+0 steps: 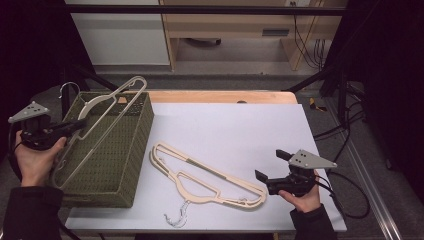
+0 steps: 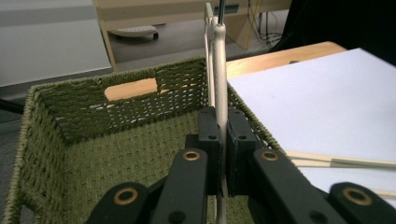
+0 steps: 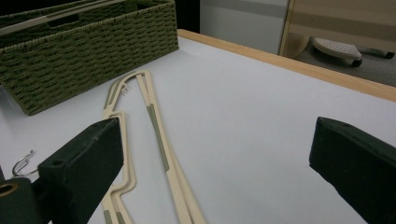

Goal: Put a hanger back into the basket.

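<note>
A: What is the condition of the left tongs (image 2: 223,156)?

B: Their jaws are pressed onto the thin cream bar of one hanger (image 1: 107,107). The left gripper view shows the bar clamped between the two pads and rising straight up. In the high view this hanger hangs tilted over the green woven basket (image 1: 131,150), its far end above the basket's back rim and its lower part down toward the inside. It is not yet lying flat on the basket floor.

A: And the right tongs (image 1: 270,170)?

B: Spread wide, holding nothing. They hover just above the white desk (image 1: 240,125), near the right end of the hangers on the desk (image 1: 207,177). Those hangers lie flat in the middle of the desk, just beside the basket, metal hook (image 1: 177,215) toward the near edge. They appear to be two stacked together; the exact count cannot be confirmed.

A: Progress status?

B: Judged partial. One hanger is at the basket but unreleased. Remaining: lower and release it, then grasp the desk hangers and transfer them.
</note>
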Demonstrator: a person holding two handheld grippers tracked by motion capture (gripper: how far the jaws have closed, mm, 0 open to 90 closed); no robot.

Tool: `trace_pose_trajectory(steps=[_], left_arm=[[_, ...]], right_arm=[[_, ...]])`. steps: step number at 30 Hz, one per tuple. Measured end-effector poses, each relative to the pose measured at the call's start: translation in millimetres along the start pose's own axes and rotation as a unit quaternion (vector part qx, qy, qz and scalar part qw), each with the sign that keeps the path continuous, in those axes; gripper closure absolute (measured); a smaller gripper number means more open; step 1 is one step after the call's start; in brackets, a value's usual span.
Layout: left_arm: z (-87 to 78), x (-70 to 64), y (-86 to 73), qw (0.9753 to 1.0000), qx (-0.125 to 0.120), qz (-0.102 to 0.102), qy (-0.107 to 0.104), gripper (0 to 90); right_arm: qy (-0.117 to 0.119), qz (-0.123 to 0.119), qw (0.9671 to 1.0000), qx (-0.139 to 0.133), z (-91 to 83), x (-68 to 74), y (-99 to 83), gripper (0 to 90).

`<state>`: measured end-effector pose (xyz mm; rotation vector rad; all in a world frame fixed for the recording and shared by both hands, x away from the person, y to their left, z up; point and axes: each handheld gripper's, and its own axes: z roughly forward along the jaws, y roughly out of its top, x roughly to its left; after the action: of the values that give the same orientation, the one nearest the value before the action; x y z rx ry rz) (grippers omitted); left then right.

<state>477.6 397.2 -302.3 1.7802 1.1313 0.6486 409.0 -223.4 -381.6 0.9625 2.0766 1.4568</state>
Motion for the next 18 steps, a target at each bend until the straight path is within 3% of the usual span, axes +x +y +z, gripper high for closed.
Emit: trace_pose_trajectory(steps=[4, 15, 18], left_arm=[[6.9, 3.6, -3.1, 0.9997, 0.018, 0.017, 0.009, 86.4], [-2.8, 23.6, -9.2, 0.9995, 0.019, 0.019, -0.014, 86.4], [-1.8, 25.3, -15.3, 0.9995, 0.019, 0.012, -0.021, 86.4]], right_arm=[[0.000, 0.000, 1.0000, 0.001, 0.0, 0.3, -0.1, 3.5], [-0.001, 0.000, 1.0000, 0.004, 1.0, 0.2, -0.3, 3.4], [0.000, 0.001, 1.0000, 0.007, 1.3, 0.4, -0.4, 3.3]])
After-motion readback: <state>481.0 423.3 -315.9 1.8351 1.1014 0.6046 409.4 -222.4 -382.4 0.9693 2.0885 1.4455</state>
